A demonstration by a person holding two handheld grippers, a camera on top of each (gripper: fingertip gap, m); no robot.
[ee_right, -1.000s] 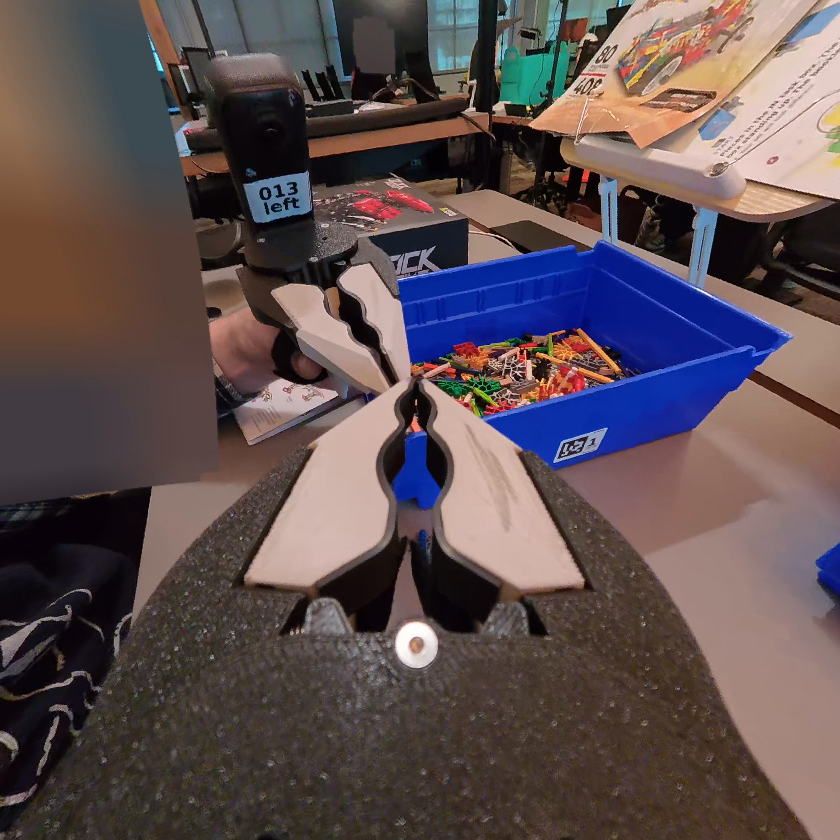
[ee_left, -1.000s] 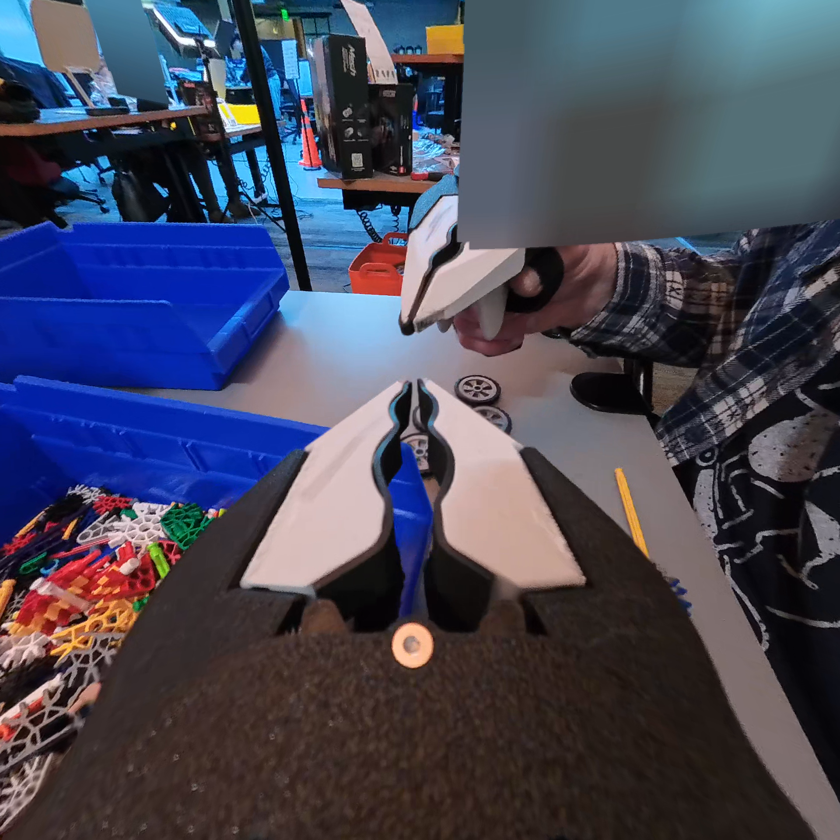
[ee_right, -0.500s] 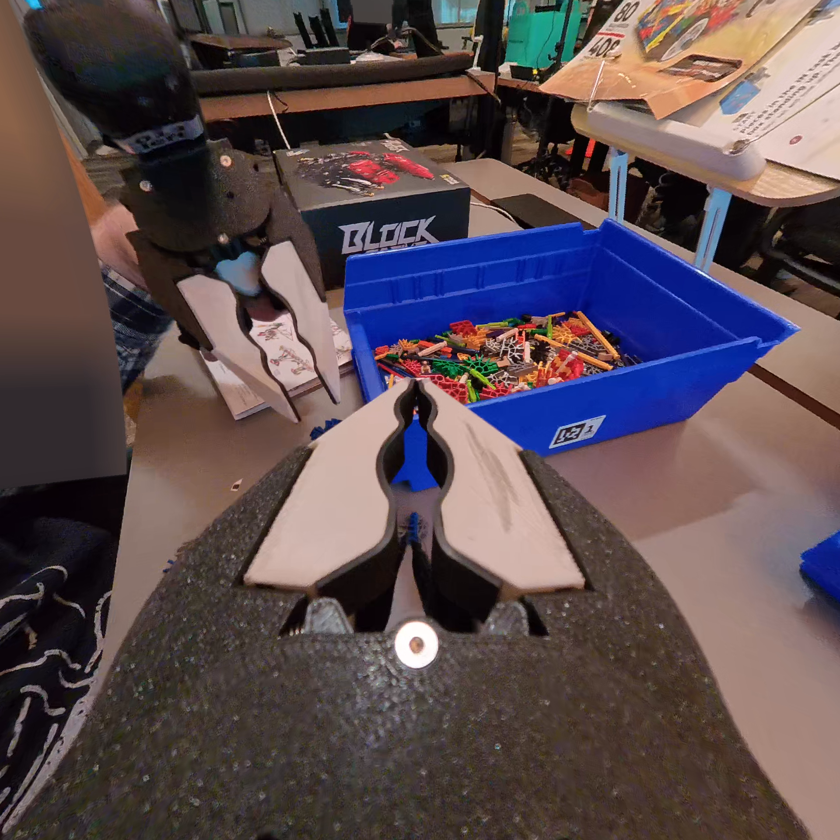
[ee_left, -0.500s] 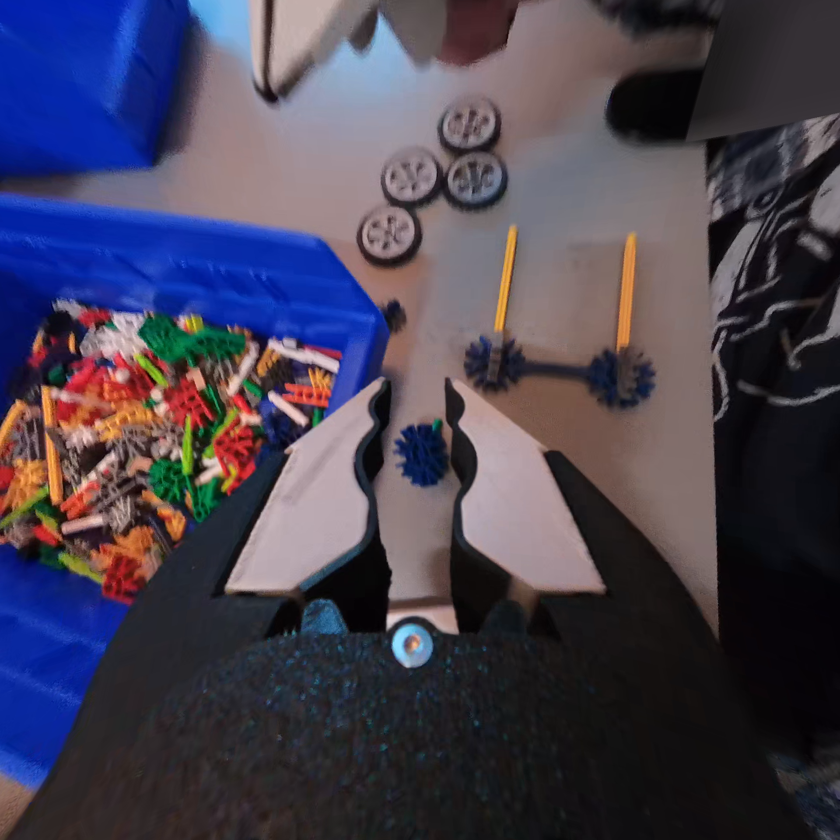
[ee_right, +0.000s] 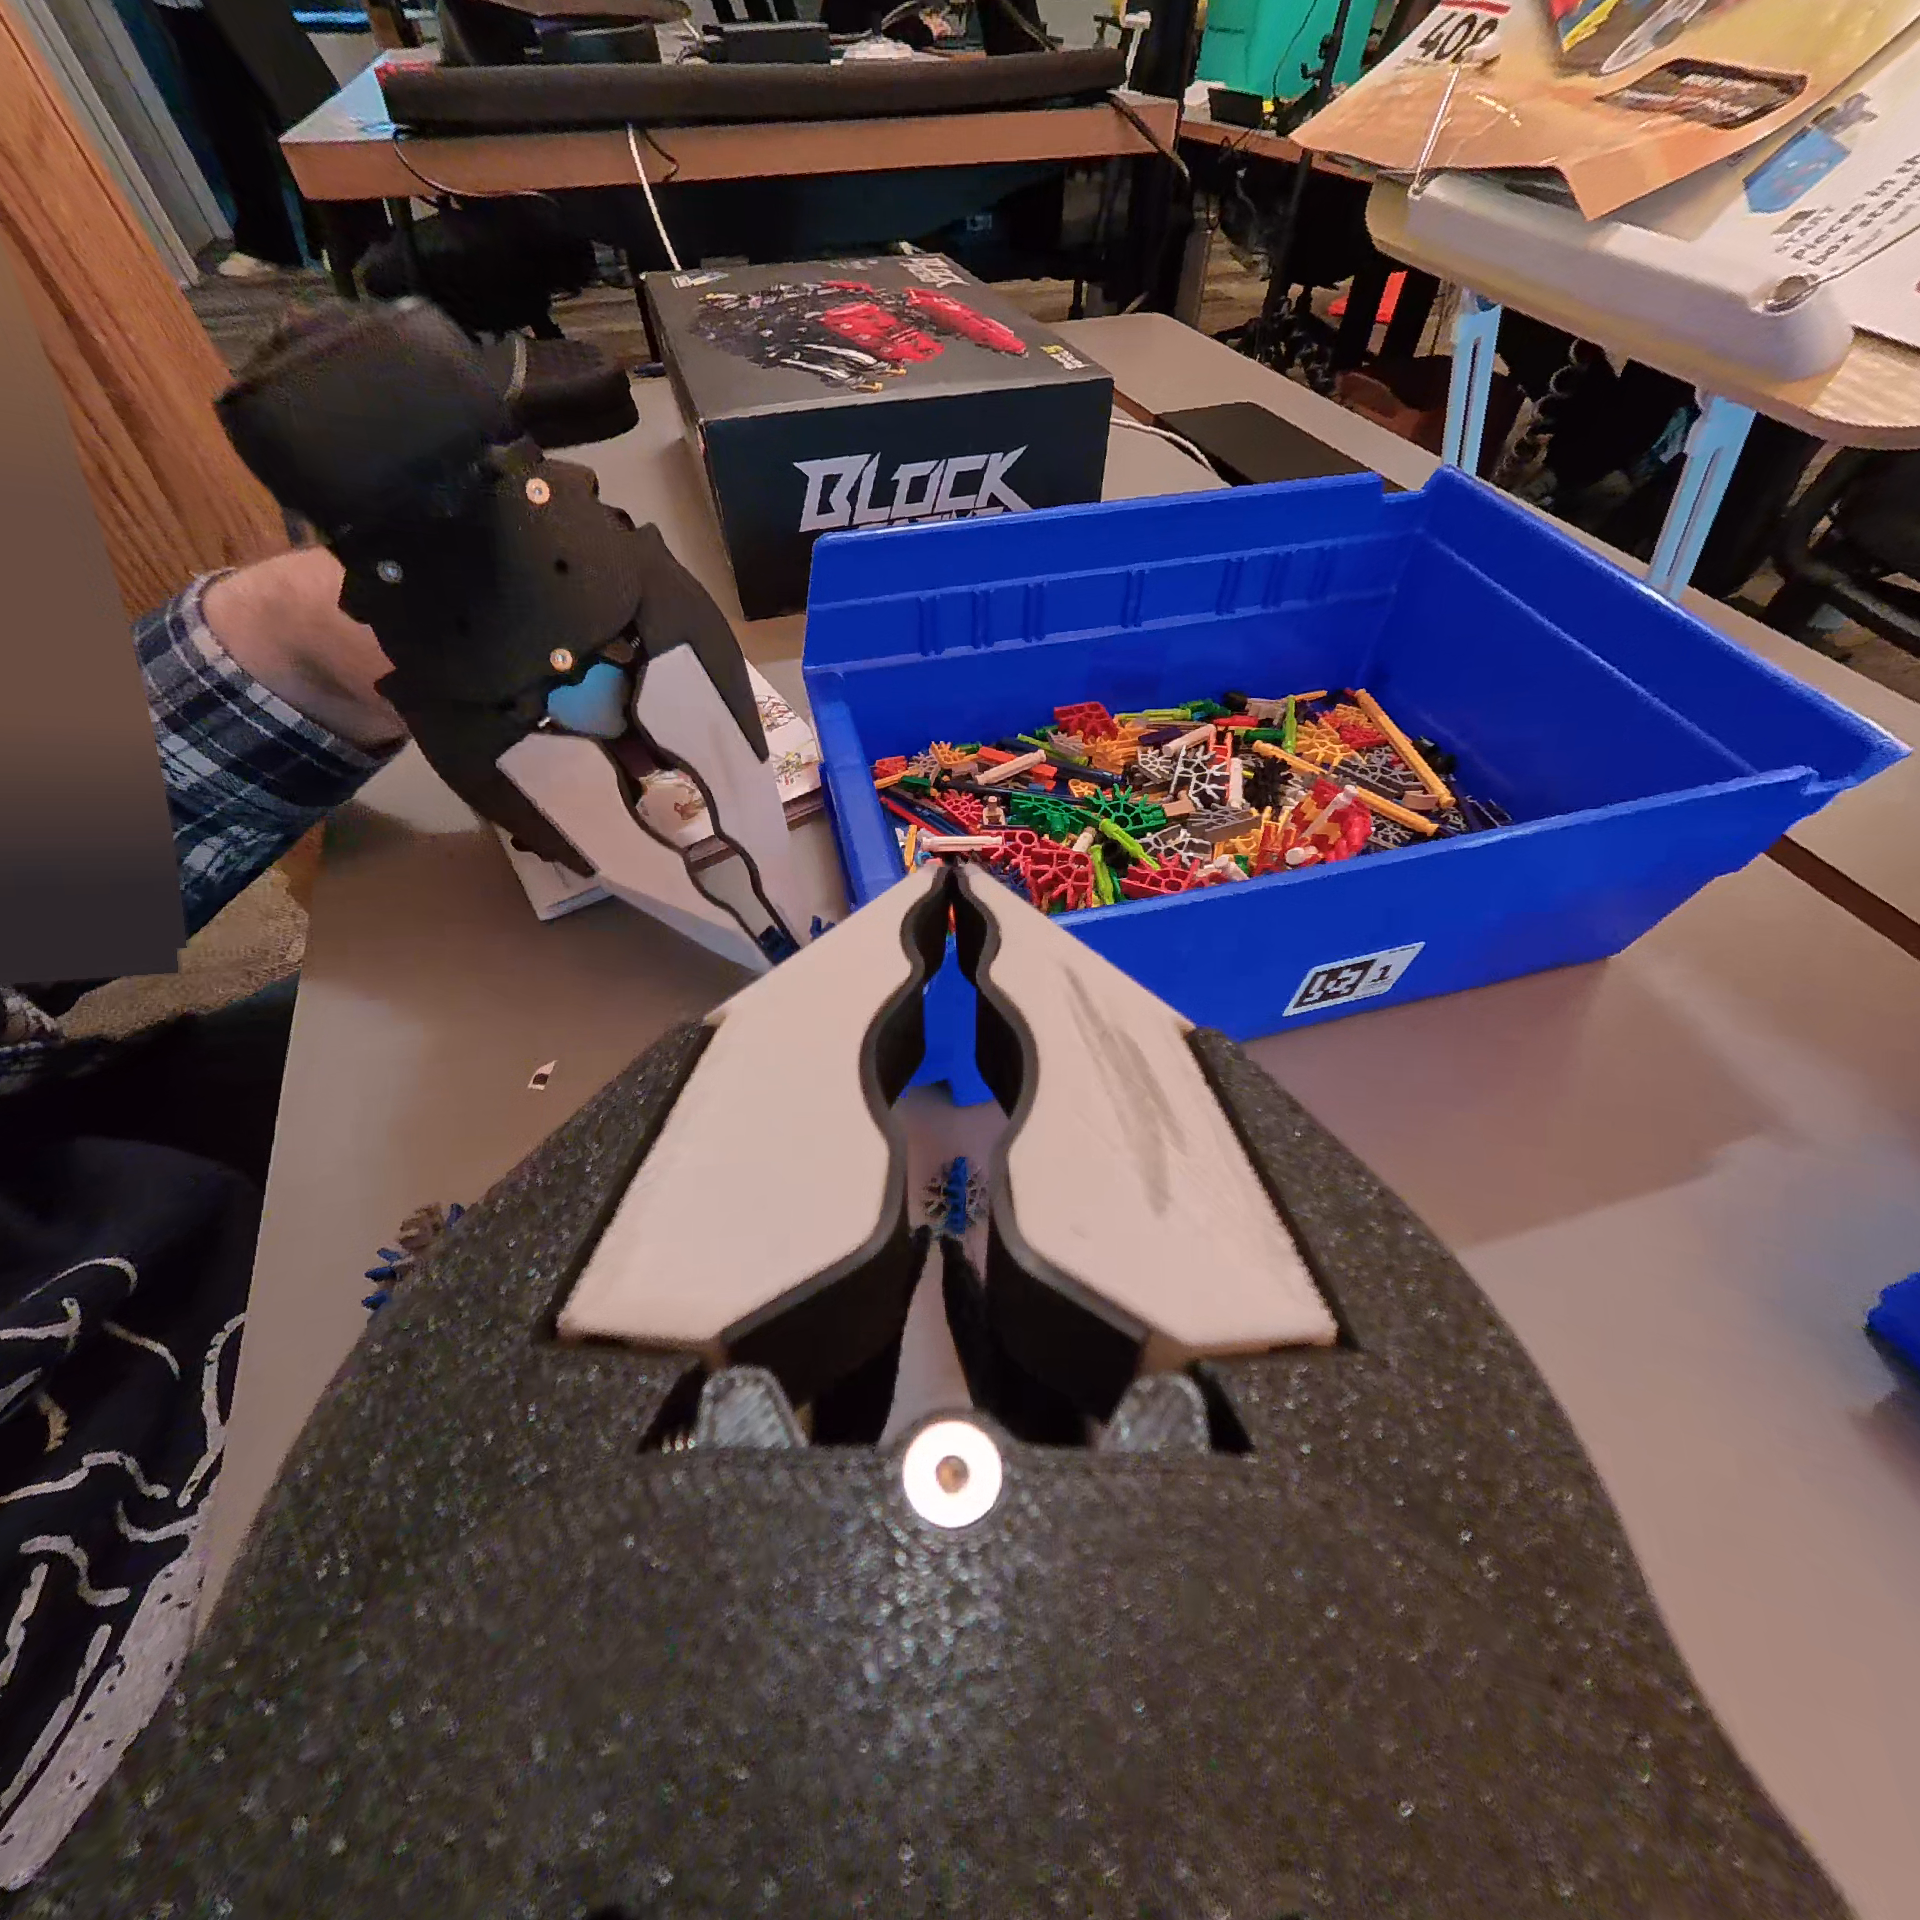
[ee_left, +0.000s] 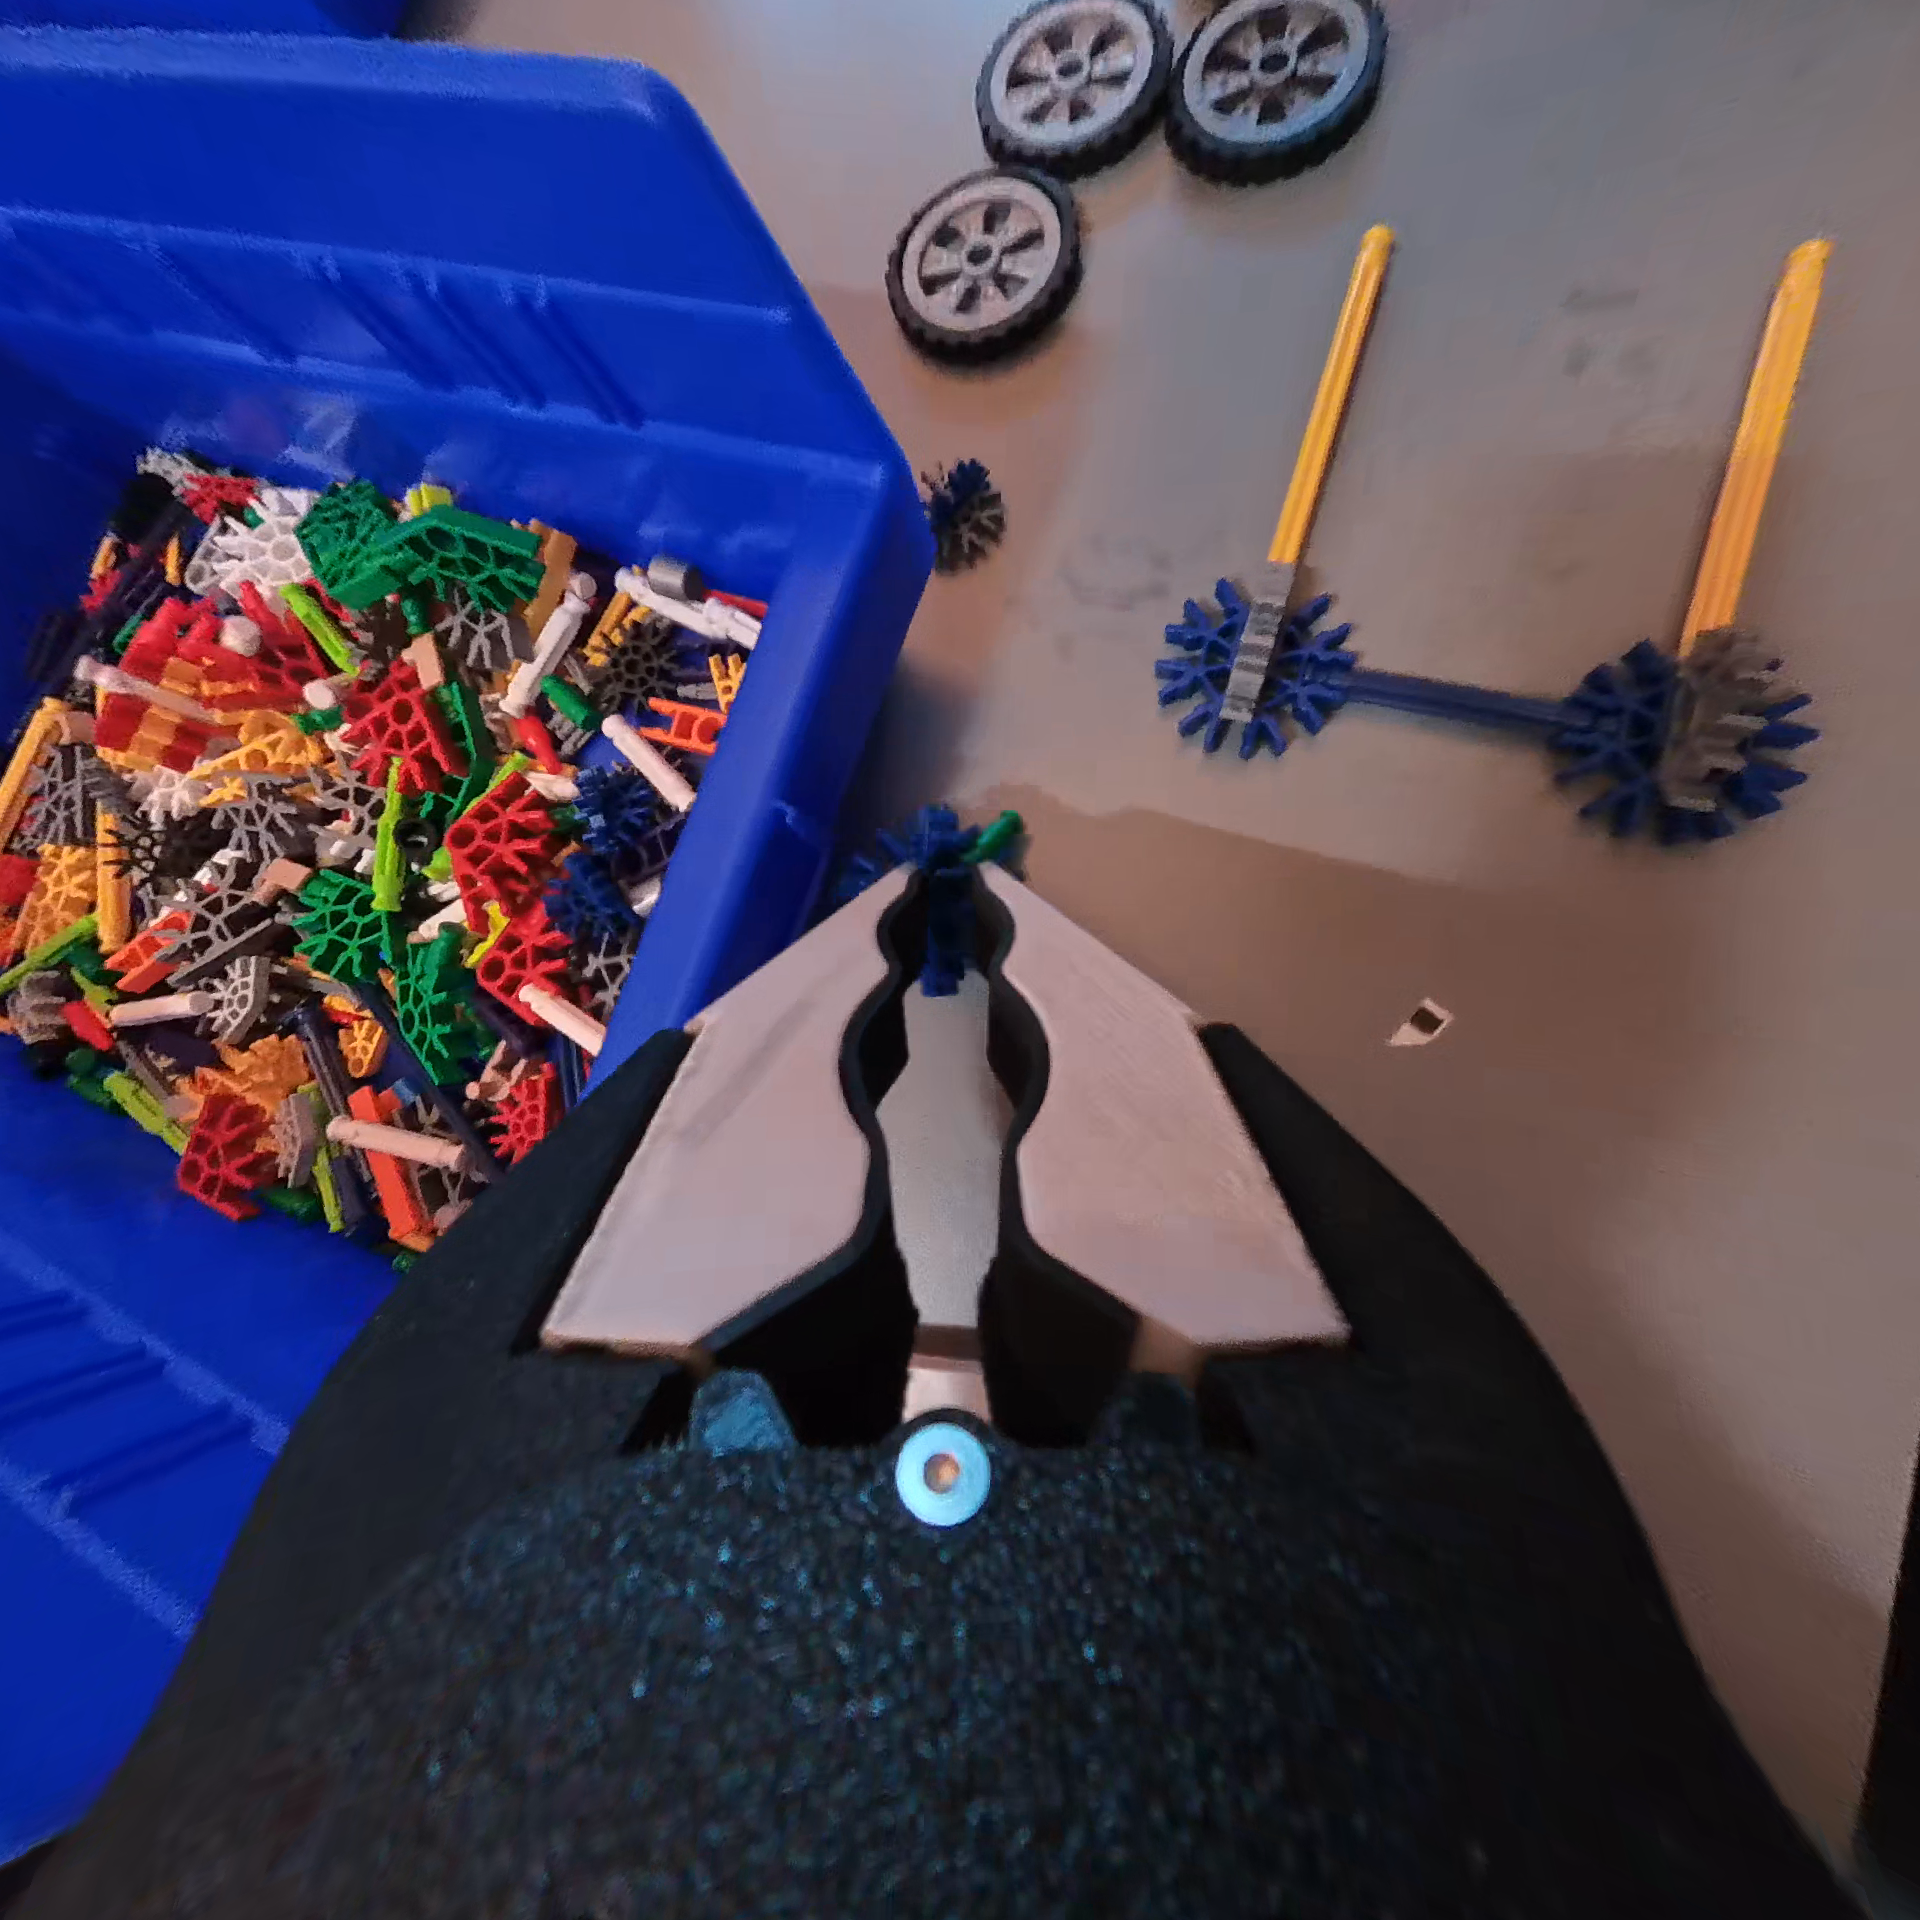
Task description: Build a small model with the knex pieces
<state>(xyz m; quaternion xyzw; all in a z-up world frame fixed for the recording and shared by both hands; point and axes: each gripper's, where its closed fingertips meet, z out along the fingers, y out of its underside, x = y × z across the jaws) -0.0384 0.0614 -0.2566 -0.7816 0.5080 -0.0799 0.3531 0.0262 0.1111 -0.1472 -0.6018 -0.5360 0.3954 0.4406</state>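
My left gripper points down at the table beside the blue bin and is shut on a blue snowflake connector with a short green rod stuck in it. It also shows in the right wrist view, tips at the table. My right gripper is shut and holds nothing, hovering before the bin's near corner. A small blue connector on the table shows through the gap between its fingers.
The bin is full of mixed colourful pieces. On the table lie three grey wheels, another dark connector, and a build of two blue connectors joined by a blue rod with two yellow rods. A black box stands behind. The grippers' ends are close to 15 cm from one another.
My left gripper tipped down from facing across the table, opened over the blue connector, then shut on it. My right gripper stayed shut and nearly still.
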